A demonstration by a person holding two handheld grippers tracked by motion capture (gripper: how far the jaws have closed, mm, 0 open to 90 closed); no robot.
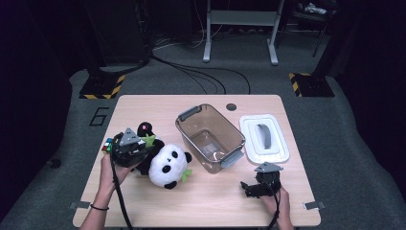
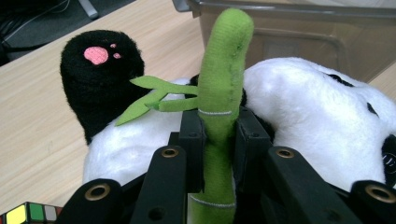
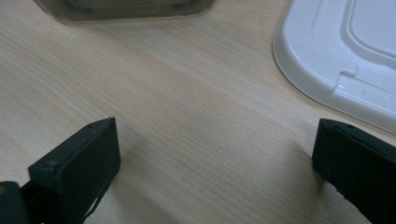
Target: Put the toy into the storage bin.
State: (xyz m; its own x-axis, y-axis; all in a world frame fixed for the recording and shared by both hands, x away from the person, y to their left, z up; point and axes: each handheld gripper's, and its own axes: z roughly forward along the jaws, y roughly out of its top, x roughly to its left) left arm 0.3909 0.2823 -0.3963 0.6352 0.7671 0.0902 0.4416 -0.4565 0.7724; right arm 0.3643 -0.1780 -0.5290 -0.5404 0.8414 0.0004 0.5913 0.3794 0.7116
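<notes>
Bamboo stalk (image 2: 223,88) base hidden between left hand-held gripper (image 2: 219,140) jaws.

Your table (image 1: 201,201) is evenly lit from above while the surrounding room stays dark. Soft shadows sit beside the right gripper (image 3: 215,158), whose near jaws blur. The white lid (image 3: 355,56) shows mild glare.

I see a light wood table (image 1: 206,201). On it: plush panda (image 1: 167,165) just right of my left gripper (image 1: 139,148), puzzle cube (image 1: 107,145) at its left, clear bin (image 1: 210,136) mid-table, white lid (image 1: 264,137) beyond my right gripper (image 1: 256,188).
</notes>
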